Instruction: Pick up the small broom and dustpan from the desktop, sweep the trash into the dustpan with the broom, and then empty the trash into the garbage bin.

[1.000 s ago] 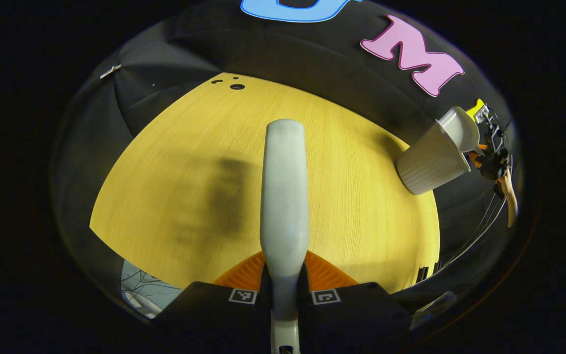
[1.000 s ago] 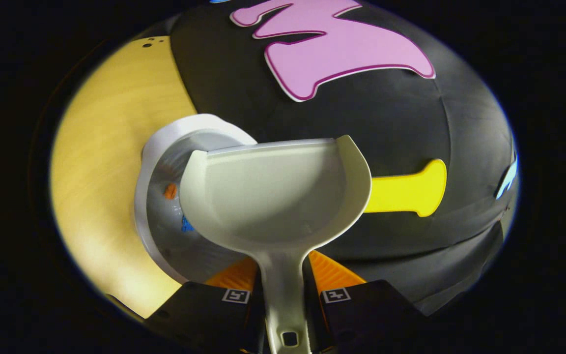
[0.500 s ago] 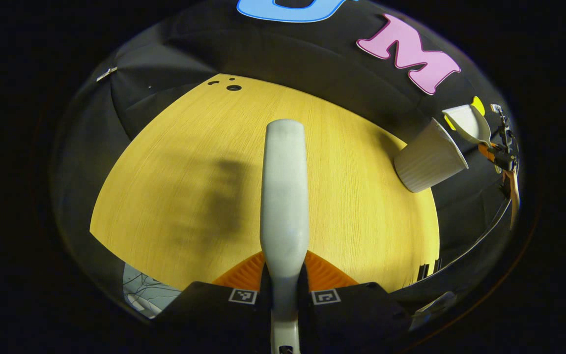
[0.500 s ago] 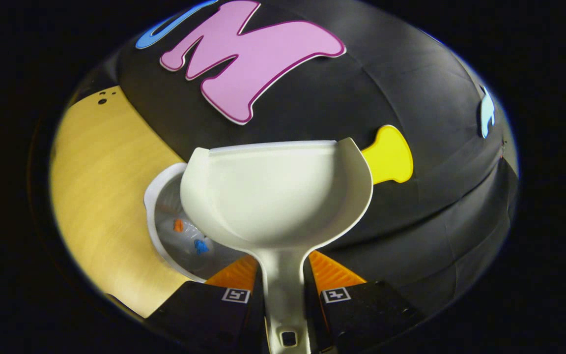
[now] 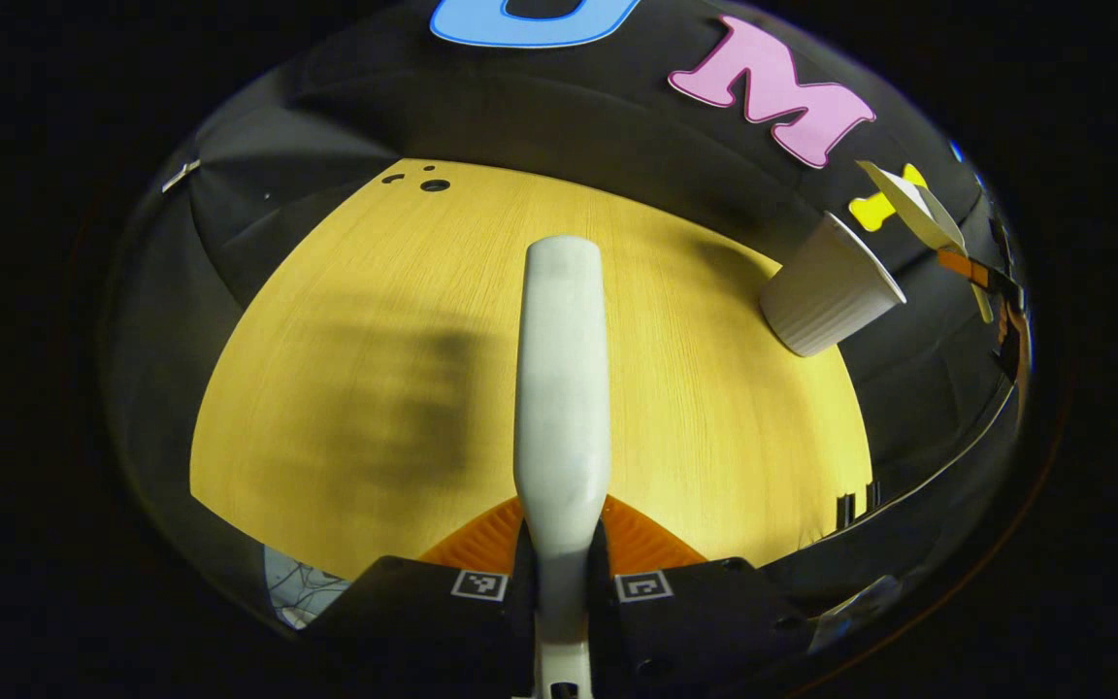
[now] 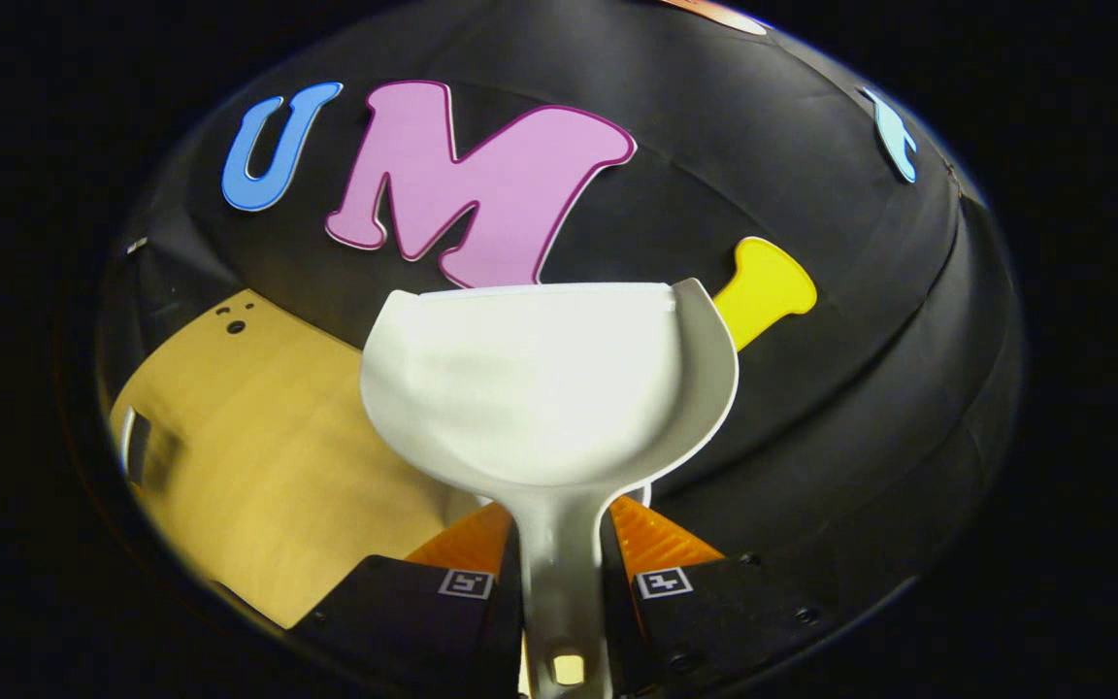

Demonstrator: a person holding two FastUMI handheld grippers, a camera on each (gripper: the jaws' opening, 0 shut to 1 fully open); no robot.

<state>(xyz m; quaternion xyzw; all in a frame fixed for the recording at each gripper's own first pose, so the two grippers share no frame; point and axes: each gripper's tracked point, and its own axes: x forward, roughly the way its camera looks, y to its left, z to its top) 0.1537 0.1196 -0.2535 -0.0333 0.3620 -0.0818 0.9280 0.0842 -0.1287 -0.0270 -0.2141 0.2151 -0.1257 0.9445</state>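
In the left gripper view, the left gripper [image 5: 560, 582] is clamped on the pale grey-white plastic handle of the small broom [image 5: 561, 388], both fingers pressing against its narrow neck. The handle runs straight up the middle of the view over the yellow wood-grain worktop [image 5: 695, 417], its rounded end towards the far edge. The bristles cannot be seen; the lower end of the handle is cut off at the bottom of the view. A blurred dark shadow lies on the worktop left of the handle.

At the worktop's right edge, near the far right corner, stands the white ribbed plastic garbage bin [image 5: 826, 288], shaped like a cup; its opening faces away, so its contents are hidden. Just beyond it, raised above its rim, the white plastic dustpan [image 5: 916, 206] shows edge-on, with the right gripper [image 5: 978, 277] small and hard to make out behind it.

In the right gripper view, the right gripper [image 6: 560, 582] grips the dustpan [image 6: 544, 383] by its stem, both fingers closed against it. The pan is tilted with its open lip uppermost, and its hollow looks bare, though glare washes out the inside. It hides the bin almost wholly; only a sliver of white rim [image 6: 644, 495] peeps out below it.
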